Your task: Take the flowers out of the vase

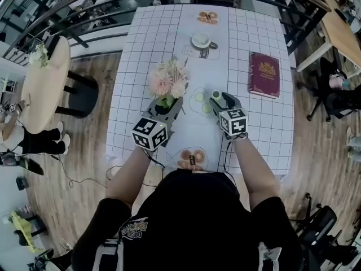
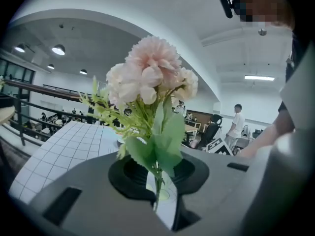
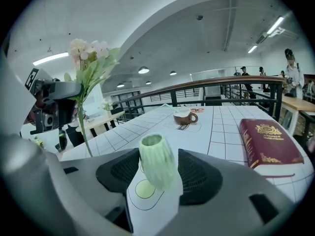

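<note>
A long table [image 1: 259, 123] under a white cloth ruled in a grid fills the middle of the room, and a person leans over its near end with a gripper in each hand. On the right side of the cloth lies a dark red book [image 1: 264, 74] with a gold crest and gold lettering too small to read.

Each gripper carries a cube of black-and-white square markers. The left gripper [image 2: 160, 178] has its jaws pinched tight on the thin green stem of the flowers [image 2: 152, 73], just under the leaves. The bunch is out of the vase and held to its left, well apart from it. Its long axis stands close to upright, with the pale pink blooms on top and the cut end lowest.

The right gripper [image 3: 157, 173] clamps the small ribbed, pale green vase [image 3: 155, 156] between its black pads, mouth up and leaning slightly left. Further up the table sits a cup [image 1: 201, 40] on a saucer.
</note>
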Demonstrator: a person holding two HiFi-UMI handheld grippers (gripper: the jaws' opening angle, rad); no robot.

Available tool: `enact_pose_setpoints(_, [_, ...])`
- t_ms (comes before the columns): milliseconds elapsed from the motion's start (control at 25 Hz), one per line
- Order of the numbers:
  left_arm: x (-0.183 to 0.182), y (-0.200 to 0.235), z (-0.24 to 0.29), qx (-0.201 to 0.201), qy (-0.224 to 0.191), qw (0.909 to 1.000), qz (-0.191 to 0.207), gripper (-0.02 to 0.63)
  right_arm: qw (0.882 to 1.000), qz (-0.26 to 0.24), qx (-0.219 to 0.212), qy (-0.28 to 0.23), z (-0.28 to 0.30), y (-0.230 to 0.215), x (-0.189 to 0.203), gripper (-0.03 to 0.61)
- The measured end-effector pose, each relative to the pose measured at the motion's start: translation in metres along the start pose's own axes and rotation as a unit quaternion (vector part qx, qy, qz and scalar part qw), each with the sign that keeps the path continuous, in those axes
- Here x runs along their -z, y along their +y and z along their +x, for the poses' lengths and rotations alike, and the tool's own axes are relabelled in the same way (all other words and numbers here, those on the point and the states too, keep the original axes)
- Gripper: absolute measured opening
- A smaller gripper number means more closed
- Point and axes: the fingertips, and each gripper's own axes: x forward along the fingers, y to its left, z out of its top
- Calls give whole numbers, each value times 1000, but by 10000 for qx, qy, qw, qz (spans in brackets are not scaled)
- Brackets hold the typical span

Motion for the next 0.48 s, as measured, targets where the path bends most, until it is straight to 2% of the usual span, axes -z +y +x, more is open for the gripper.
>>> enact_pose_setpoints(280, [22,-15,-24,-411,30,9988,-248,74,9990,-108,-364,-237,-36,7,-7,249])
enact_pose_setpoints(480, [32,-40,-36,-733,-45,9966,-360,74,9944,119,-876,-583,-84,15,-22,247])
